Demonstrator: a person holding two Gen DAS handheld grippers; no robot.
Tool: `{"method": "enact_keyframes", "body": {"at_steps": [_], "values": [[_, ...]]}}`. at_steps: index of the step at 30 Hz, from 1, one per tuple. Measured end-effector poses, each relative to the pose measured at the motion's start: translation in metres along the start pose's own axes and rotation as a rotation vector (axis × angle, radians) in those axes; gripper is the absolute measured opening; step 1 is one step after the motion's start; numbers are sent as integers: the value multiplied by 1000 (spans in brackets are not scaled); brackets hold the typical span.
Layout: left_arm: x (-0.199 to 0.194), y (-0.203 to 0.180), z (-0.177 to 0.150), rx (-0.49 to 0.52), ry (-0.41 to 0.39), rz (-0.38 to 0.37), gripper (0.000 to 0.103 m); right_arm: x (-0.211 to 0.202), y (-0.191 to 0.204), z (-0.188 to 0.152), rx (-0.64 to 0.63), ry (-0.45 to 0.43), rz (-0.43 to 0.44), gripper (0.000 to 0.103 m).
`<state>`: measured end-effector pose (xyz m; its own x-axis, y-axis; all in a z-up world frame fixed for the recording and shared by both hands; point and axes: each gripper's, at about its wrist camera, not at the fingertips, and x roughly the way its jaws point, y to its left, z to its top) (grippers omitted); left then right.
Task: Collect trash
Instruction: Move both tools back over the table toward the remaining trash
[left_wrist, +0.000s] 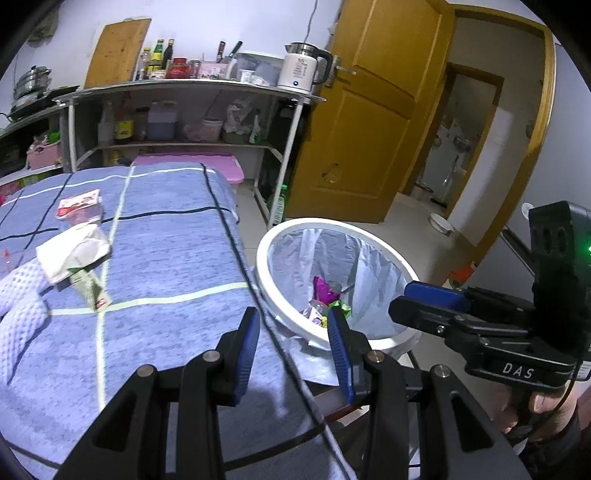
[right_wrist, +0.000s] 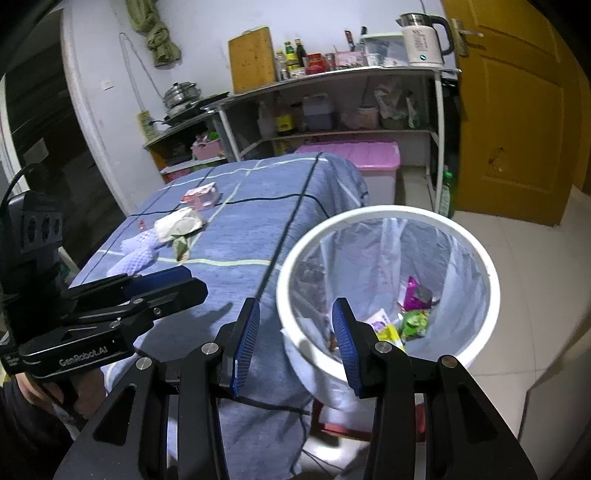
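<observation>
Both grippers, the left gripper (left_wrist: 291, 347) and the right gripper (right_wrist: 295, 343), hang empty with jaws apart at the table (left_wrist: 166, 258) edge beside the white bin (right_wrist: 480, 266), so one drop looks finished and the next fetch is due. Still to collect, well apart from the bin, are a crumpled paper wrapper (left_wrist: 74, 254), a small red-and-white carton (left_wrist: 79, 206) and white foam netting (left_wrist: 18, 291). Inside the lined bin lie bright wrappers (right_wrist: 413, 314), purple, green and yellow.

Wrappers (left_wrist: 79, 251) on table (left_wrist: 166, 266), bin (left_wrist: 369, 236) beside it, shelf (left_wrist: 184, 88) behind.
</observation>
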<state>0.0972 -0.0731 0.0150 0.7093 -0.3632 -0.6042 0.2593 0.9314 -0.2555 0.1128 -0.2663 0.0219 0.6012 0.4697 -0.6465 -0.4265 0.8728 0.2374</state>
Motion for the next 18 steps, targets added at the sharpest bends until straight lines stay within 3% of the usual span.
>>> {"method": "enact_keyframes", "body": {"at_steps": [18], "values": [[-42,40,-17,-62,-48,112,40,10,45,5,-99,-11,84,42]]}}
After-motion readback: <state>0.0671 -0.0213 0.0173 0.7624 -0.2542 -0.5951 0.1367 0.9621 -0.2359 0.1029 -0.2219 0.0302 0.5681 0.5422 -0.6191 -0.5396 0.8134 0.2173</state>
